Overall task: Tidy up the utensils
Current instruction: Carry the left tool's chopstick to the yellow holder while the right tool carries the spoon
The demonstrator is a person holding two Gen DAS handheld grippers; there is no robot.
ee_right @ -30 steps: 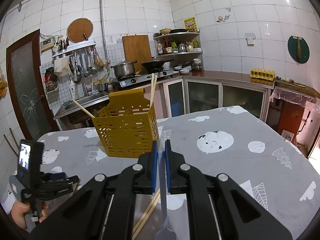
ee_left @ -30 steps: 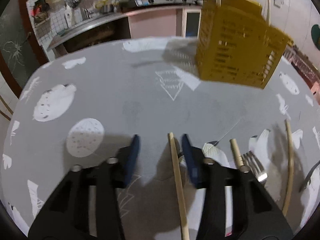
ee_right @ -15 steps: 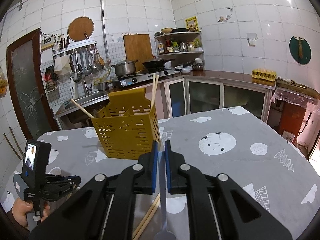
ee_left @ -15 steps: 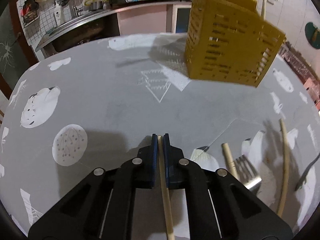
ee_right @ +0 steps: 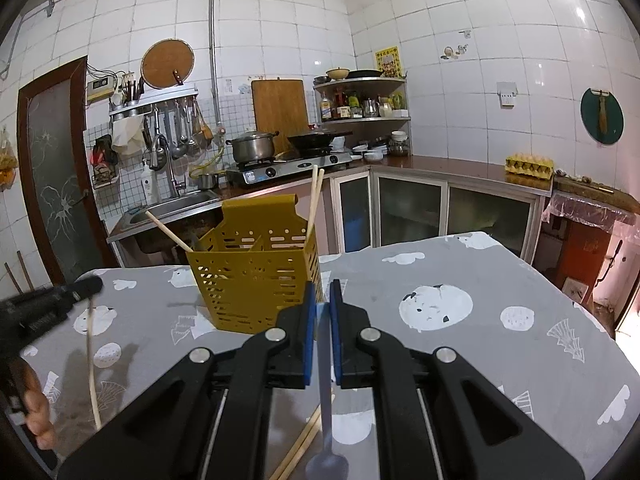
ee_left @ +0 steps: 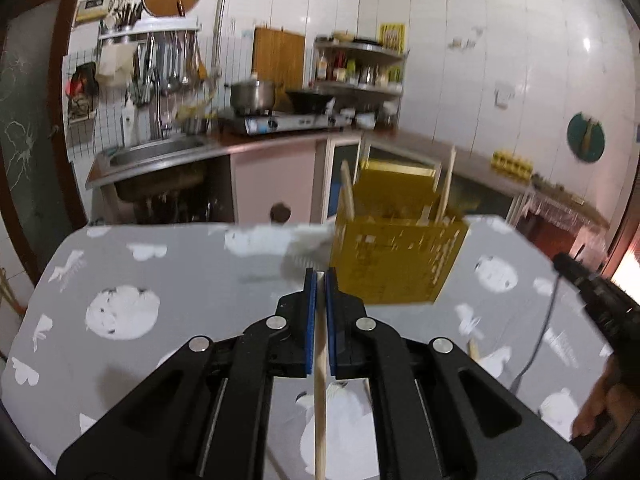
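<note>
A yellow slotted utensil caddy (ee_right: 256,276) stands on the grey patterned table (ee_right: 480,344), with chopsticks (ee_right: 314,196) sticking out of it. It also shows in the left wrist view (ee_left: 396,260), blurred. My left gripper (ee_left: 320,276) is shut on a wooden chopstick (ee_left: 320,400) and holds it lifted above the table, in front of the caddy. In the right wrist view it appears at the left with the chopstick (ee_right: 90,360) hanging down. My right gripper (ee_right: 322,288) is shut on a metal spoon (ee_right: 326,432), its bowl pointing back at the camera.
Two more chopsticks (ee_right: 300,448) lie on the table under my right gripper. Another chopstick (ee_left: 474,350) lies on the table right of my left gripper. A kitchen counter with sink (ee_right: 176,206) and stove (ee_right: 292,166) runs behind the table.
My left gripper closed on the chopstick lying on the table, then lifted it and tilted up toward the caddy. My right gripper kept holding the spoon almost still.
</note>
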